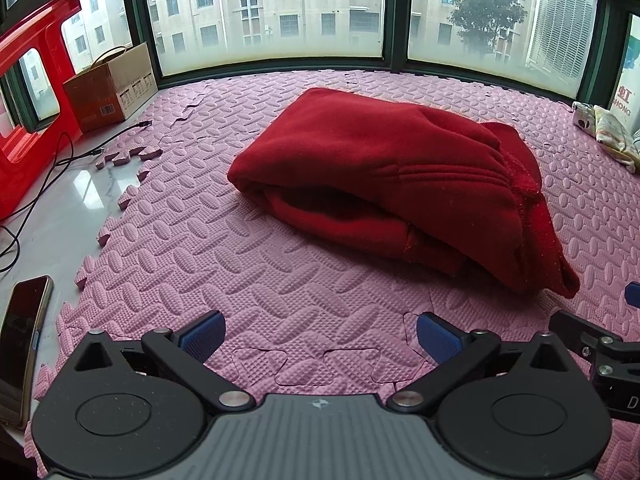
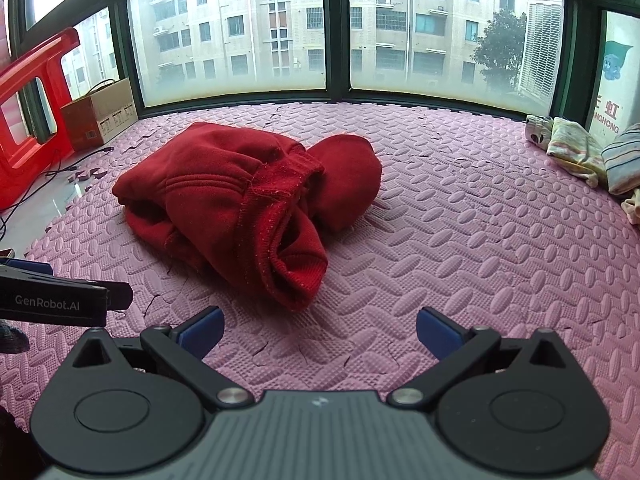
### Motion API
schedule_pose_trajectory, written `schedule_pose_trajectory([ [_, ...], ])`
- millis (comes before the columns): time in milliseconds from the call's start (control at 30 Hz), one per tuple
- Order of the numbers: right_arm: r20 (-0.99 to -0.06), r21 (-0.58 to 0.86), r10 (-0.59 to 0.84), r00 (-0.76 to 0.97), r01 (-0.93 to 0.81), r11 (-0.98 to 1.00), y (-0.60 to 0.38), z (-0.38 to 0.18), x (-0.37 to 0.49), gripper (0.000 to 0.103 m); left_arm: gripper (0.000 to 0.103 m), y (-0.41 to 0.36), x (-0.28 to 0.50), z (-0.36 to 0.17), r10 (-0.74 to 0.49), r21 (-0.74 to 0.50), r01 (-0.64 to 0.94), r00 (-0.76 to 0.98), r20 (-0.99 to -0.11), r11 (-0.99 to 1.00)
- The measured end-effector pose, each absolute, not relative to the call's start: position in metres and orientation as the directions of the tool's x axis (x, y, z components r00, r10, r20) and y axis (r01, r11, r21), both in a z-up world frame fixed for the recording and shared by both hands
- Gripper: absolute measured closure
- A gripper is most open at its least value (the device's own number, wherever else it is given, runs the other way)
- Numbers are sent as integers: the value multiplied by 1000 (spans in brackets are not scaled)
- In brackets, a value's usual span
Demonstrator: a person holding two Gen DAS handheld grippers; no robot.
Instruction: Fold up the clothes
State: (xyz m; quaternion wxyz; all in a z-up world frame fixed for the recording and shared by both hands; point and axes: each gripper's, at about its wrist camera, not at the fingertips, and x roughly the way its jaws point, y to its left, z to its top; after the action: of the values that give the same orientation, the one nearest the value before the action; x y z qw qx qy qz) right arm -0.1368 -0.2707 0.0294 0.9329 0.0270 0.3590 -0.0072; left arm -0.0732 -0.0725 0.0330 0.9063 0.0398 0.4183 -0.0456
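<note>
A dark red fleece garment (image 1: pixel 384 176), folded into a thick bundle, is lying on the pink interlocking foam floor mat (image 1: pixel 248 264) near the windows. The left gripper (image 1: pixel 320 334) and the right gripper (image 2: pixel 319 330) are hovering side by side short of it, each with blue-padded jaws spread wide, gripping nothing.
</note>
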Motion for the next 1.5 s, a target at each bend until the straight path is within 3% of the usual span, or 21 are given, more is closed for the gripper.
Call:
schedule_pose_trajectory([
  [1500, -680, 90, 68, 731, -9, 996, -270, 36, -103, 5, 0, -85, -45, 45, -49, 61, 147, 644, -764, 987],
])
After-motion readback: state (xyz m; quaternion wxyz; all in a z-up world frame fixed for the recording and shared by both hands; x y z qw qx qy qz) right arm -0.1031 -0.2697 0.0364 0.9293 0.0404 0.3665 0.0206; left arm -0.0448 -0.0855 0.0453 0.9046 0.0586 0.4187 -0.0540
